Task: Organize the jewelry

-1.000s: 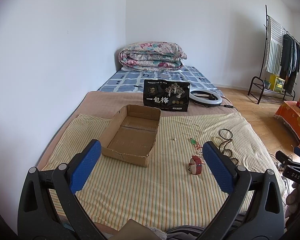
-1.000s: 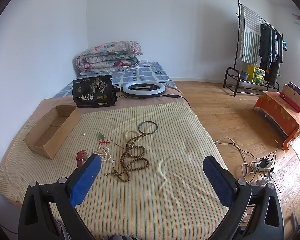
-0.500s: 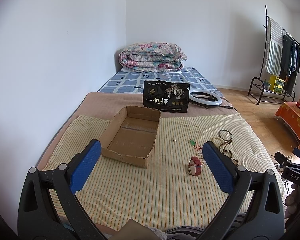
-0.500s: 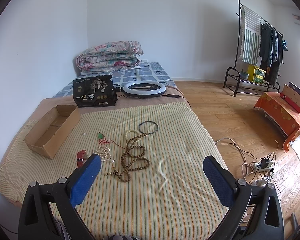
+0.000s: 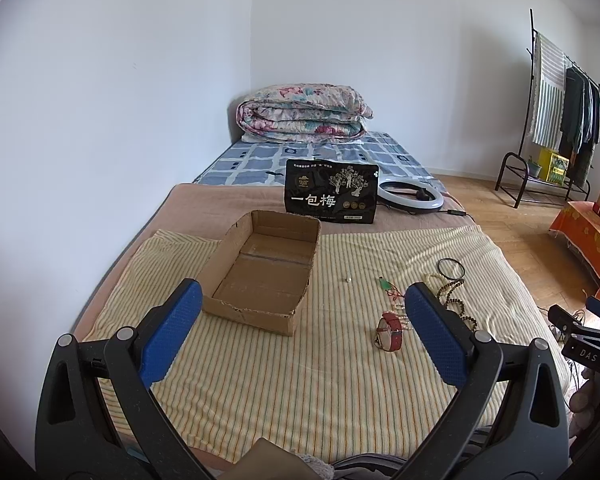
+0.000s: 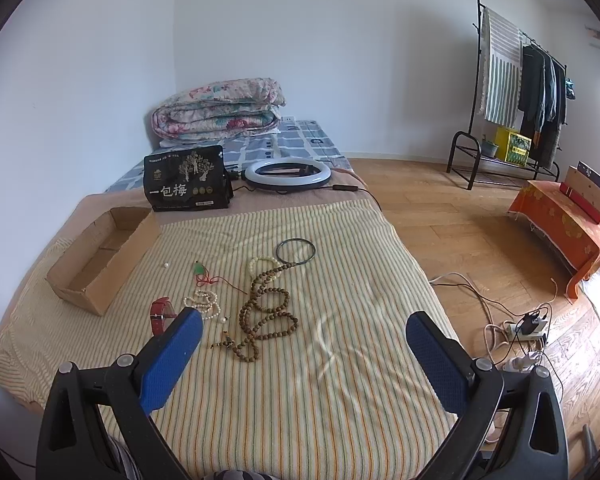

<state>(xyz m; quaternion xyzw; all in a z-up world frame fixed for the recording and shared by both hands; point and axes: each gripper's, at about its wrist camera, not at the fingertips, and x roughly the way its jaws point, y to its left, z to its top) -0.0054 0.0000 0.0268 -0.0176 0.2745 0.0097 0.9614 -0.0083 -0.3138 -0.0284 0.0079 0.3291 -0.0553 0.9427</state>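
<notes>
The left tool (image 5: 300, 328) hangs above the near edge of the bed with its blue-padded fingers (image 5: 171, 336) spread wide and nothing between them; the right tool (image 6: 304, 352) hovers likewise, its fingers (image 6: 436, 360) far apart and empty. Both look over a striped yellow blanket (image 6: 320, 380) spread on the bed. From the left tool, an open cardboard box (image 5: 260, 268) lies at about 11 o'clock, its inside bare, and a red-strapped wristwatch (image 5: 390, 332) lies at about 1 o'clock, just inside the right finger. From the right tool, the same watch (image 6: 162, 314) sits at 10 o'clock, partly hidden by the left finger, with a strand of white beads (image 6: 204, 304) just beside it. A long string of brown wooden beads (image 6: 266, 316) lies coiled at about 11 o'clock, running up to a pale bead bracelet (image 6: 262, 266) and touching a thin dark bangle (image 6: 296, 251) at 12 o'clock. A green pendant on a red cord (image 6: 200, 270) lies left of the brown beads, and one small white bead (image 6: 166, 265) rests alone between the pendant and the box (image 6: 100, 256). Beyond the blanket, a black bag with white Chinese lettering (image 6: 186, 184) stands upright beside a ring light (image 6: 286, 174), and a folded floral quilt (image 6: 220, 110) sits at the far end of the bed. A clothes rack (image 6: 516, 92) stands at 2 o'clock on the wooden floor (image 6: 460, 220).
</notes>
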